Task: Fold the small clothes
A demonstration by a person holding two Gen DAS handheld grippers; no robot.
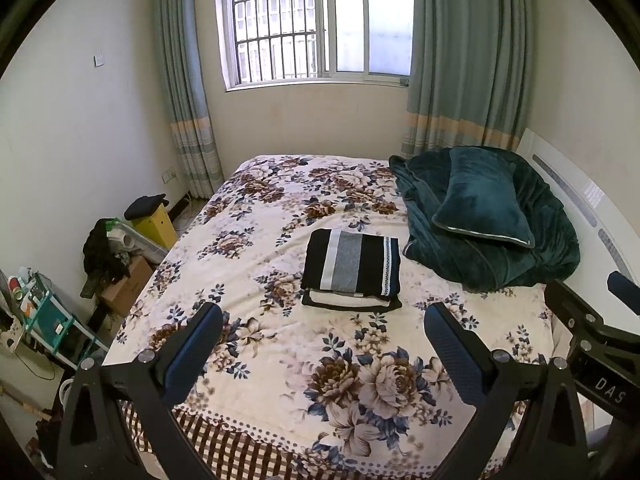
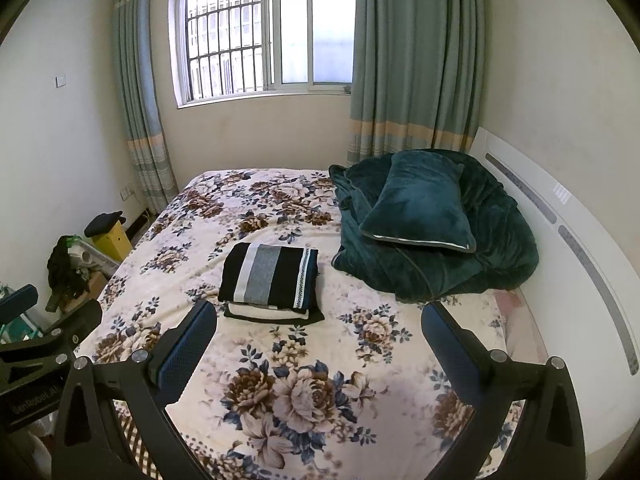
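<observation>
Left gripper: our black two-finger left gripper with blue pads hung spread wide and empty above the near part of the bed.
Right gripper: our matching right gripper was likewise spread and held nothing; its frame showed at the right edge of the left view.
Task's thing: a folded black, grey and white striped garment lay on top of a second folded white piece with black trim, a small stack resting mid-bed on the cream floral blanket.
Key relation: the stack lay straight ahead of both grippers and beyond the fingertips, well apart from them; its long axis ran roughly left to right across our view. In the right view it sat left of centre, in the left view near centre, so we judged neither clearly nearer.
Around: a heaped dark teal plush quilt with a teal pillow on it lay just beside the stack's right edge.
In the way: nothing between grippers and stack, as far as we saw.
Progress: we judged both pieces already folded.
</observation>
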